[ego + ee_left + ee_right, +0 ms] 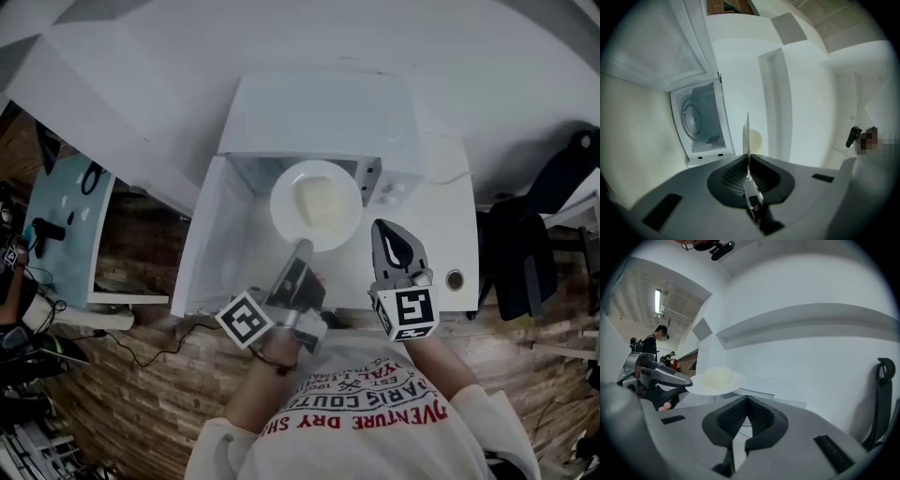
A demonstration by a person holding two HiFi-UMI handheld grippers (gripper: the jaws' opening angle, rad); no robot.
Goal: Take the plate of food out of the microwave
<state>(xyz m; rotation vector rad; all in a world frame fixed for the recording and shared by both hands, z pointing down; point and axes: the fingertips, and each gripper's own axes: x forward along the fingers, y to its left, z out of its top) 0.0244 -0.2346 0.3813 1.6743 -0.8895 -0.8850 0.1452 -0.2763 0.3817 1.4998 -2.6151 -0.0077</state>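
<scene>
White plate (286,214) being pinched by its near rim in the left gripper (302,249), jaws nearly closed on that thin edge. Being held up in the air just in front of the open microwave (319,112), clear of the inside. Carrying nothing in the right gripper (382,232), jaws pressed together, waiting just beside the plate.

Risking a tip: gripping only 1 edge, with the far side hanging free and the pale food (323,199) sliding off. Risking a slip out of the pads too, maybe biting only a little bit of rim, though hard to tell how deep. Also risking a bump on the open door (211,234) at the left when swinging away.

Counting now: 1 plate, 1 lump of food, 1 microwave, 1 door, 1 bare glass tray (693,118) inside, and 2 grippers.
</scene>
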